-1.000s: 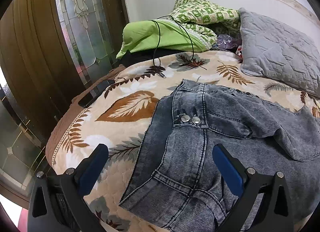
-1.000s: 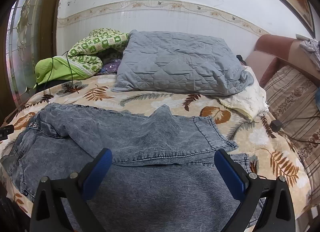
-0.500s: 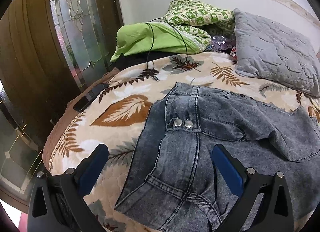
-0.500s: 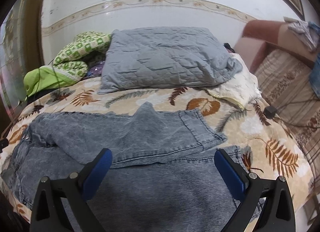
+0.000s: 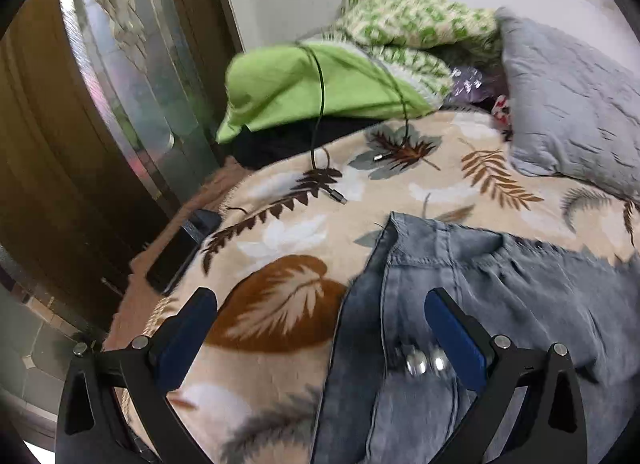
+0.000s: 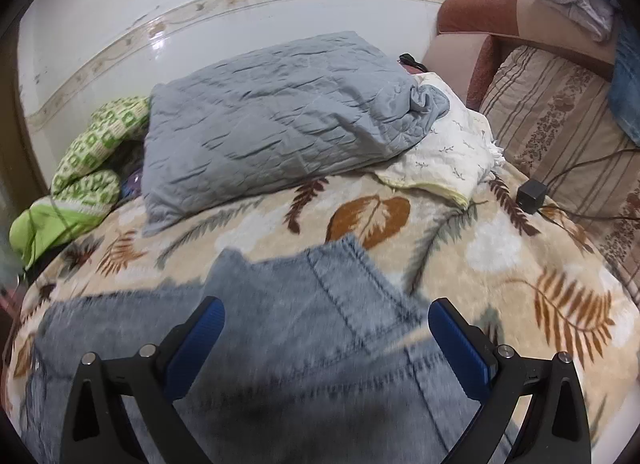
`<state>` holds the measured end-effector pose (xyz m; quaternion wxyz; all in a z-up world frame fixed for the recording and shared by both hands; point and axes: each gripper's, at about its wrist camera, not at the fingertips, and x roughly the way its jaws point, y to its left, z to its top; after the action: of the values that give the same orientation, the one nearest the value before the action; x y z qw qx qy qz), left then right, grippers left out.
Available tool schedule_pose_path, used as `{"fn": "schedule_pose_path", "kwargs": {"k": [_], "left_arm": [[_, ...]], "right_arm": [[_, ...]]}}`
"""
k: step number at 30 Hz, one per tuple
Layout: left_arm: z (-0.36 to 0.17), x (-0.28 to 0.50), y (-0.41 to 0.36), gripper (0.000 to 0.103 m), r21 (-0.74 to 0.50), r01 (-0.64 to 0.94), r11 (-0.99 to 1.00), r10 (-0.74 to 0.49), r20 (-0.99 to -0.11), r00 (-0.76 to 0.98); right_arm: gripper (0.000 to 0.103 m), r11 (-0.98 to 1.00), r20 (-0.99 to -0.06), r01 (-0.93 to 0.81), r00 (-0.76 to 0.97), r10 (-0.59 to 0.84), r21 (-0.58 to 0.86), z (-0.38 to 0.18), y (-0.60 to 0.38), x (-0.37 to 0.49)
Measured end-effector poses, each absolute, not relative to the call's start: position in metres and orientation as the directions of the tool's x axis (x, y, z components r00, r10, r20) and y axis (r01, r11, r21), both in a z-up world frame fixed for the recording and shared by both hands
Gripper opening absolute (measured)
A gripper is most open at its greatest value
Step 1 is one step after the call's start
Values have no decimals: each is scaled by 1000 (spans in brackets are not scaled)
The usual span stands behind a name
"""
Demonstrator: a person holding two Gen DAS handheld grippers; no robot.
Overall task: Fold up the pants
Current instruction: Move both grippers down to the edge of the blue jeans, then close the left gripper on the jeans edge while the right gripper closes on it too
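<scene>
Grey-blue jeans [image 5: 460,304] lie spread on a leaf-patterned blanket [image 5: 288,232], with one leg folded across the other. In the left wrist view the waistband end with two metal buttons [image 5: 424,364] lies just inside the right finger. My left gripper [image 5: 320,304] is open and empty above the jeans' waist edge. In the right wrist view the jeans [image 6: 300,324] show their leg-hem end. My right gripper [image 6: 326,318] is open and empty above the hem area.
A grey quilted pillow [image 6: 272,124] lies at the back. Green bedding [image 5: 320,88] with a black cable [image 5: 320,104] sits back left. A dark phone-like object [image 5: 180,252] lies at the bed's left edge. A black charger [image 6: 530,196] and a striped sofa [image 6: 560,124] are at right.
Both grippers have moved forward and lower toward the jeans, so the jeans now sit lower in both views. The right view has tilted. Both grippers stay open.
</scene>
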<state>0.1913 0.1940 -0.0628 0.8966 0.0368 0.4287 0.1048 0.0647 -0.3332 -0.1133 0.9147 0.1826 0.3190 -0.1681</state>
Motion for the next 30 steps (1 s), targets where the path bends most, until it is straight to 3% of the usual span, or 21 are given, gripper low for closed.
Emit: {"fn": "schedule_pose_path", "kwargs": {"k": [6,14,19,21,23,24,26,30], "left_arm": [[-87,261,194,103,83,-111,990,127,-863,488],[-118,321,171,101,75,-81,994,101,-912,397],[-136,342,162,87,29,-71,997,51,-938,343],[-143,346,159,75,17,-66,998,38,-946,321],[-153,348,156,47,-29,-52,998,-12,-957,291],[-156,349,155,42,-54,-54,997,-37,-960,279],[-158,348,155,42,-61,-59,996,-41,-956,290],[-159,346,152,38,-65,-53,996,-46,-951,304]], "right_arm": [[103,851,-672,455,719,-177,264,-129,-365,105],[103,823,-706,446,704,-80,352,-159,-425,151],[101,799,-713,431,701,-4,419,-179,-446,173],[100,812,-719,413,694,12,412,-182,-442,185],[99,836,-735,405,678,-4,369,-183,-436,195],[98,848,-748,406,664,-19,339,-185,-432,200],[97,870,-777,399,628,-28,291,-192,-426,210],[81,868,-827,386,560,48,312,-218,-424,220]]}}
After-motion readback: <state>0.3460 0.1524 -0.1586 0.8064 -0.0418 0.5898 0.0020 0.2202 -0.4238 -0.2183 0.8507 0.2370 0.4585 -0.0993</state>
